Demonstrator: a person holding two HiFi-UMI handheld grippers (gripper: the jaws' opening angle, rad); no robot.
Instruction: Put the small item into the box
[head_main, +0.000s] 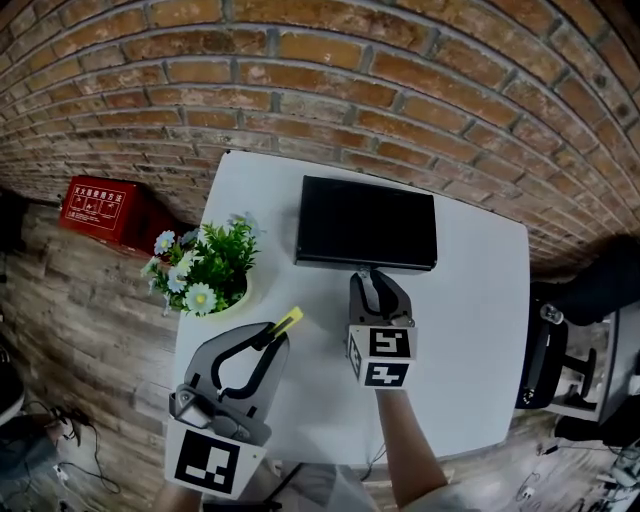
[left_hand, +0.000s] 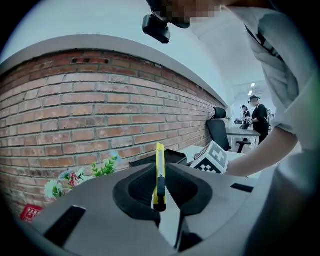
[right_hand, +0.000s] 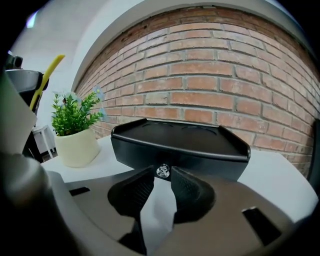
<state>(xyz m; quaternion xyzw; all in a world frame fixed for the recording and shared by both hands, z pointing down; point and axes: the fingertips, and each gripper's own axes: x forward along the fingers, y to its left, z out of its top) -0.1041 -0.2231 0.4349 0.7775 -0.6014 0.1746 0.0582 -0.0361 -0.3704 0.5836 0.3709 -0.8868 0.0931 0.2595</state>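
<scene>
At lower left of the head view, left hand-held gripper (head_main: 272, 335): jaws clamped on a yellow utility knife (left_hand: 159, 170), which stands upright between the pads, its tip poking out past them.
Right hand-held gripper (head_main: 374, 277): at frame centre, jaws drawn in on the small metal knob (right_hand: 162, 171) at the front of the black box (head_main: 367, 222); a tip sits on either side of the knob, apparently pinching it.
Black box: upper centre of the white surface (head_main: 470, 330), near the brick wall; front looks shut and no interior shows.
Small item, location: in the left hand-held gripper, lifted off the surface, below and left of the box and well apart from it.
Item relative to right hand-held gripper: to its left, with bare surface between.
Done, by judgement: knife picked up; box knob reached.
Left to do, by judgement: open the box, carry the knife over to it, let go inside.
Other contents: potted plant (head_main: 205, 265) with white flowers at the surface's left edge, just above the left hand-held gripper; red case (head_main: 100, 208) on the floor at far left.
</scene>
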